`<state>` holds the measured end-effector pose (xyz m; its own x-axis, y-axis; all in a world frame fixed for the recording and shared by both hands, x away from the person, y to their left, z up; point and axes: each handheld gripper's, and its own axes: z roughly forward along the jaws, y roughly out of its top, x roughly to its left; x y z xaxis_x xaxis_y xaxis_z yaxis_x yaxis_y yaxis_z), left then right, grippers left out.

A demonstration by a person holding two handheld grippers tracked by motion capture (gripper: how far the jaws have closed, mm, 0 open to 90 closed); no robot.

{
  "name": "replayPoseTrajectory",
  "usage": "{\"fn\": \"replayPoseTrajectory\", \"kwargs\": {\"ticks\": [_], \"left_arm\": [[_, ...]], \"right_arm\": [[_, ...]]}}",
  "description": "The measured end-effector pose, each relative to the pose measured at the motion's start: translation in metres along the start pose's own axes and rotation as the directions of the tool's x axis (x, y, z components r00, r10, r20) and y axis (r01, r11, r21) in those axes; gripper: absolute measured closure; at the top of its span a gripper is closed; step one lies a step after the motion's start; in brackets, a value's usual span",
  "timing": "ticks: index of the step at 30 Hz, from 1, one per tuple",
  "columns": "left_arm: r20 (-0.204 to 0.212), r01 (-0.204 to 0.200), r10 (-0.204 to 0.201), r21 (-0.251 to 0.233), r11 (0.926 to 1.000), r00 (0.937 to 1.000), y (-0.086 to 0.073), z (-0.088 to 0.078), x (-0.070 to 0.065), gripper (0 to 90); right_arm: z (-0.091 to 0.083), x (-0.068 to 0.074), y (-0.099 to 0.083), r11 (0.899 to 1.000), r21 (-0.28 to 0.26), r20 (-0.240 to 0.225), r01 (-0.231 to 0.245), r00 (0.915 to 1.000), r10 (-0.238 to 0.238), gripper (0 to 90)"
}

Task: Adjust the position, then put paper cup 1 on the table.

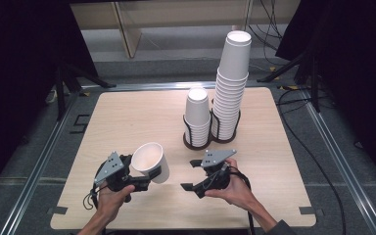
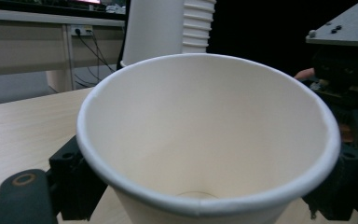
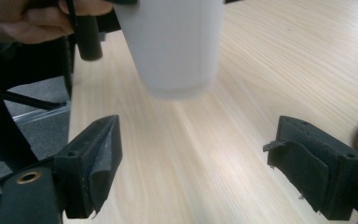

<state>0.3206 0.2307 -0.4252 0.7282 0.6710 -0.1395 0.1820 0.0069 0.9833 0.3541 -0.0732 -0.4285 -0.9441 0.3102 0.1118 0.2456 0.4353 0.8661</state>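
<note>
Left gripper (image 1: 144,182) clamps a single white paper cup (image 1: 151,161), tilted, just above the near part of the wooden table (image 1: 127,117). Right gripper (image 1: 192,175), jaws apart and empty, faces it. Two cup stacks (image 1: 225,93) stand in black holders behind.

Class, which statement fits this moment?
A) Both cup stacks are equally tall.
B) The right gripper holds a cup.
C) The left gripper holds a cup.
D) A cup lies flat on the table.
C: the left gripper is shut on a single cup, while the right gripper is open with nothing between its jaws.
</note>
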Motion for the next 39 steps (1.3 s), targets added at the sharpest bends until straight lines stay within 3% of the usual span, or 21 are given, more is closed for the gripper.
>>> {"fn": "replayPoseTrajectory", "kwargs": {"ticks": [9,12,16,17,18,26,29,30,34,35,39], "left_arm": [[-0.087,-0.032,0.033,0.012,0.9994,0.9957,0.001,0.000,0.015,14.5],[-0.105,-0.036,0.037,0.014,0.9993,0.9938,0.000,0.001,0.018,14.4],[-0.111,-0.039,0.038,-0.003,0.9992,0.9931,0.000,0.003,0.023,14.4],[-0.127,-0.036,0.039,0.020,0.9991,0.9911,0.001,0.002,0.024,14.4],[-0.130,-0.039,0.040,0.014,0.9992,0.9907,0.000,0.003,0.026,14.5],[-0.163,-0.036,0.040,0.029,0.9989,0.9857,0.000,0.007,0.035,14.5],[-0.165,-0.034,0.035,0.006,0.9994,0.9856,0.000,0.010,0.039,14.5],[-0.178,-0.034,0.039,0.027,0.9990,0.9832,0.001,0.009,0.039,14.4],[-0.192,-0.040,0.042,0.016,0.9991,0.9804,0.000,0.014,0.045,14.4],[-0.202,-0.040,0.046,0.037,0.9985,0.9783,0.001,0.013,0.047,14.4],[-0.220,-0.034,0.041,0.036,0.9988,0.9746,0.000,0.018,0.055,14.4]], "right_arm": [[-0.017,-0.010,-0.011,0.998,0.014,0.071,-0.055,0.9961,0.053,17.4],[-0.021,-0.011,-0.014,0.999,0.017,0.091,-0.043,0.9950,0.042,17.4],[-0.023,-0.011,-0.017,0.998,0.021,0.096,-0.064,0.9934,0.061,17.1],[-0.023,-0.010,-0.018,0.997,0.021,0.091,-0.069,0.9936,0.067,16.6],[-0.024,-0.011,-0.019,0.998,0.029,0.100,-0.057,0.9935,0.054,16.2],[-0.027,-0.009,-0.026,0.995,0.050,0.109,-0.082,0.9911,0.076,15.7],[-0.029,-0.008,-0.028,0.995,0.044,0.111,-0.088,0.9904,0.083,15.8],[-0.030,-0.008,-0.028,0.995,0.043,0.112,-0.091,0.9900,0.086,15.7],[-0.031,-0.007,-0.029,0.995,0.046,0.123,-0.084,0.9893,0.078,15.8],[-0.032,-0.007,-0.029,0.995,0.048,0.128,-0.085,0.9886,0.078,15.8],[-0.033,-0.007,-0.032,0.994,0.056,0.131,-0.093,0.9877,0.085,15.8]]}}
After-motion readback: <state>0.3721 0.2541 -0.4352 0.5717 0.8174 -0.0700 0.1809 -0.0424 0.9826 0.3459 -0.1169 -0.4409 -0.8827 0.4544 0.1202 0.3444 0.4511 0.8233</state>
